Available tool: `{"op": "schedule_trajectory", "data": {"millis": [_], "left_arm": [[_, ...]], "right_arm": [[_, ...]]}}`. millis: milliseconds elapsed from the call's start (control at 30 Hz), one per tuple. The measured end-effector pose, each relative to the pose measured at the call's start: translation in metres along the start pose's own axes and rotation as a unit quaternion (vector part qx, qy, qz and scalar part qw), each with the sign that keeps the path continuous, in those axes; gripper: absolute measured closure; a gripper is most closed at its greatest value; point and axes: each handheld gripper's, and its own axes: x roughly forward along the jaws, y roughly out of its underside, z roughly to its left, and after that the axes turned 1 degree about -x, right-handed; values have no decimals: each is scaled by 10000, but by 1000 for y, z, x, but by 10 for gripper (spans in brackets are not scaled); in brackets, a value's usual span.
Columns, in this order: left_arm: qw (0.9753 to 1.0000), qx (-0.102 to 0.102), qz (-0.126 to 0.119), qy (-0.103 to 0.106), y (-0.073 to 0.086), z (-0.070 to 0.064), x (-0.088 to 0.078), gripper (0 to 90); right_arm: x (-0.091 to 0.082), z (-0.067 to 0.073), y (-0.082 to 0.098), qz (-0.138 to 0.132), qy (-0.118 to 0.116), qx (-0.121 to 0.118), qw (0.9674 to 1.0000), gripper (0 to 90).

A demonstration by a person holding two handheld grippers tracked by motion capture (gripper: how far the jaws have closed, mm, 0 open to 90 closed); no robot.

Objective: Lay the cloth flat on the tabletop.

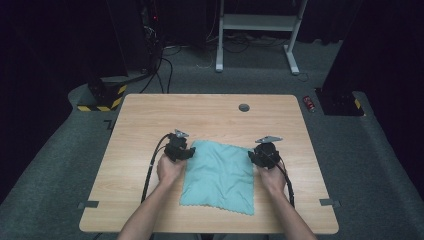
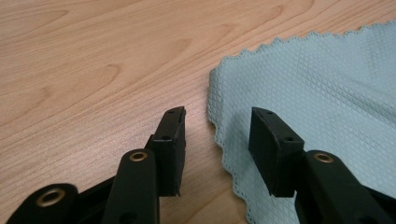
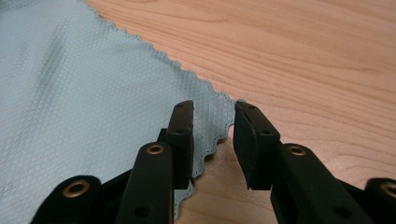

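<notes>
Grippers [image 1: 181,151] [image 1: 262,154] at cloth's [image 1: 220,175] far corners

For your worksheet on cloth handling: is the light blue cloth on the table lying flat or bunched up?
Flat. The cloth lies smooth on the table, scalloped edges visible, roughly rectangular. Whether it is one layer or folded double, the pictures cannot tell.

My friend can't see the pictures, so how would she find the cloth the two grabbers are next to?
Look at the light wooden table in the dark room. Near its front edge, between the left gripper and the right gripper, lies the cloth. It is pale teal, flat and roughly square, with a waffle weave and zigzag edges, the one soft, coloured thing on the wood.
</notes>
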Motion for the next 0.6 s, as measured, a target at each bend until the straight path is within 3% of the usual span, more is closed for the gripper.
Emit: {"op": "schedule_trajectory", "data": {"millis": [100,233,367,533,567,600], "left_arm": [[10000,47,-33,4,0,0,1,614],[9999,121,-31,18,0,-1,1,687],[9993,320,161,71,-7,-4,3,738],[9994,147,149,267,-10,-1,6,865],[9994,192,139,242,-10,-1,6,889],[9991,385,59,173,-10,-3,3,893]], "right_arm": [[3,-1,0,-18,-21,83,10000,708],[10,2,0,24,-7,19,10000,740],[11,2,-4,102,-33,-18,9999,834],[12,3,-10,270,-30,-231,9994,894],[12,4,-10,265,0,-308,9992,896],[12,4,-10,246,24,-332,9991,898]]}}
